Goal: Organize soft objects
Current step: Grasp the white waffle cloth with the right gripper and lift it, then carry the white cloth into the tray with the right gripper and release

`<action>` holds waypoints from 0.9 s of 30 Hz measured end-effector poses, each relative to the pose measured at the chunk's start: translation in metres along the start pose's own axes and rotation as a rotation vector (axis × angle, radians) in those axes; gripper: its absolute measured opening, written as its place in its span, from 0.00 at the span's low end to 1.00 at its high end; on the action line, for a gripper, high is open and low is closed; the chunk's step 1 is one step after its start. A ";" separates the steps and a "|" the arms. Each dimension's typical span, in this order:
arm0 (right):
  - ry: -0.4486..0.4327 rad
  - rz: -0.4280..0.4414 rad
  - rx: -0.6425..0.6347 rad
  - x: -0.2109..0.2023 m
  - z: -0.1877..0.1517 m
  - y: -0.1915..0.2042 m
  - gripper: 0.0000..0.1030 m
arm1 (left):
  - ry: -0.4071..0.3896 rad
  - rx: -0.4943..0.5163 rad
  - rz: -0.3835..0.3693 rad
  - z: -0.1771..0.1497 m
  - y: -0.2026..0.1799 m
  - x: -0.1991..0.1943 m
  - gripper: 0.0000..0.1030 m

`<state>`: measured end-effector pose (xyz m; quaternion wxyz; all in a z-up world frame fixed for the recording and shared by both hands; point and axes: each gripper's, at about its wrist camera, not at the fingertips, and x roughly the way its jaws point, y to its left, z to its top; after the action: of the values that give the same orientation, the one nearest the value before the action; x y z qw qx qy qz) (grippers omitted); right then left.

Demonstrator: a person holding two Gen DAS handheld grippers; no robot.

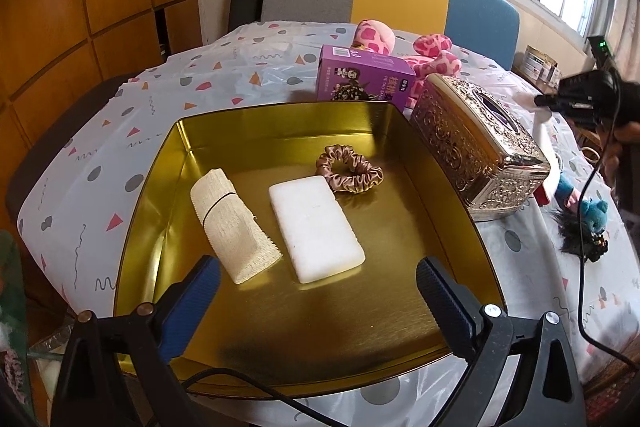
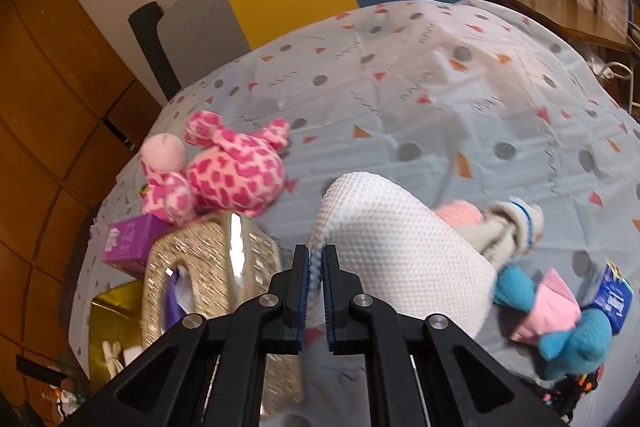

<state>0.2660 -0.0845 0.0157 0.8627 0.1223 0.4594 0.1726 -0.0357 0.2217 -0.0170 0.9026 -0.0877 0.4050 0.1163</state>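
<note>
Left gripper point(image 1: 316, 291) is hanging over the near edge of the gold tin point(image 1: 456, 211) with its jaws spread wide and nothing between them; looks like it's just parked there, maybe to steady the tin or wait its turn. Inside the tin, going left to right: a rolled beige bandage point(image 1: 234, 227), a white foam pad point(image 1: 316, 229), then a brown satin scrunchie point(image 1: 350, 171) toward the back; so the soft stuff is clearly being collected there. Just right of the tin sits an ornate metal tissue box point(image 1: 480, 147), hard, so probably staying out; behind the tin there's a purple carton point(image 1: 362, 77) and a pink spotted plush point(image 2: 224, 175). Right gripper point(image 2: 318, 265), well right of the tin, is pinched tight on the edge of a white waffle-textured cloth point(image 2: 404, 243); my guess is it's headed for the tin next. A blue and pink doll point(image 2: 560, 315) lies further right.
</note>
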 end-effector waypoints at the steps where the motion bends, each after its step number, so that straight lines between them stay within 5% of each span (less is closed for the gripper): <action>1: -0.005 0.017 0.001 0.000 0.003 0.006 0.04 | 0.000 -0.003 0.000 0.000 0.001 0.000 0.96; 18: -0.070 0.149 -0.184 0.004 0.048 0.138 0.04 | -0.015 -0.007 -0.007 -0.003 0.007 -0.006 1.00; 27: -0.005 0.322 -0.383 0.010 0.009 0.243 0.04 | -0.019 -0.042 0.019 -0.005 0.023 -0.011 1.00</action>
<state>0.2334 0.1407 0.1026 0.8327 0.0284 0.3907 0.3914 -0.0528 0.2407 -0.0140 0.9032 -0.1017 0.3948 0.1342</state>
